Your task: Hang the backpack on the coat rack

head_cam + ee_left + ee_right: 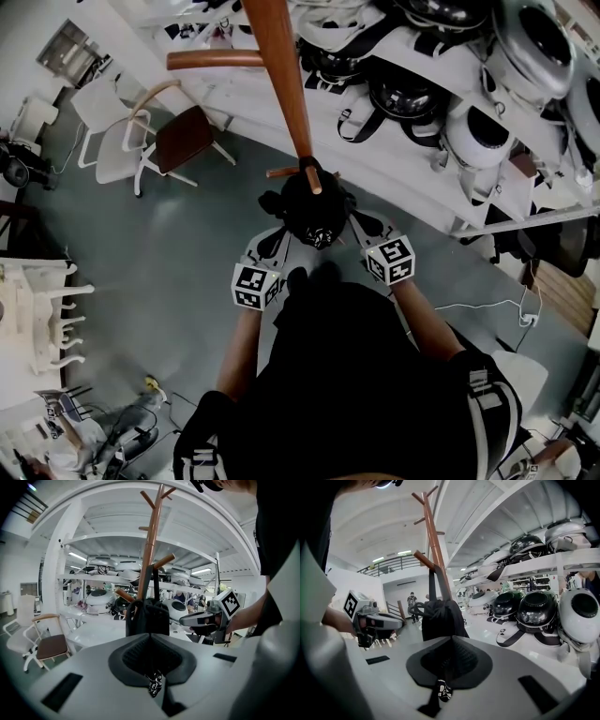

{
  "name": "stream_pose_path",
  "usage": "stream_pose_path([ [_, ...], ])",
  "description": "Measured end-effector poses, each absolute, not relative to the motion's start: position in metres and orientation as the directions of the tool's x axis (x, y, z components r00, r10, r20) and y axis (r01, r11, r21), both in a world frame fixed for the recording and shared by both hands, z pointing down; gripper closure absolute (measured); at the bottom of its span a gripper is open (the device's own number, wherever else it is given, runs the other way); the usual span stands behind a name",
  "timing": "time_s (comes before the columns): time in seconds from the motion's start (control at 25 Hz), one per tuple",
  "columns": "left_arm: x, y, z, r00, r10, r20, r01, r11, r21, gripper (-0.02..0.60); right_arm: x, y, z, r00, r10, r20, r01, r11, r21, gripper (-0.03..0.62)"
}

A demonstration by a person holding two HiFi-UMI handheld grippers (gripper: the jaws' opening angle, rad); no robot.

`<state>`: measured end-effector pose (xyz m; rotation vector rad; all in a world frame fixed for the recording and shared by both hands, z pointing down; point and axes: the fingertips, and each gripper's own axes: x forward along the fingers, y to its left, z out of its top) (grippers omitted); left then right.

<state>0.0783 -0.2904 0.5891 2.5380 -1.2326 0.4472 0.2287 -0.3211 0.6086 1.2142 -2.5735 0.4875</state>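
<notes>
The left gripper point(150, 639) is clenched on a printed strap point(154, 685), and the right gripper point(452, 641) pinches a second printed strap point(442, 691) the same way. The black backpack point(147, 616) hangs upright just beyond both sets of tips, between the grippers and about equally near each. Its top loop point(151, 578) runs up to a slanted peg point(164, 562) of the wooden coat rack point(152, 536). Letting go looks like the next step.
</notes>
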Motion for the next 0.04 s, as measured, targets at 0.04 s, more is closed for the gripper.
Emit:
stream_pose_path([
  [0.04,0.0789,-0.2911,0.5904,0.587,-0.707,0.395,-0.796,-0.594,0.118,0.555,0.2298,-0.3217,0.6101,-0.618,-0.695,0.366,-0.781,0.594,-0.190,0.580],
])
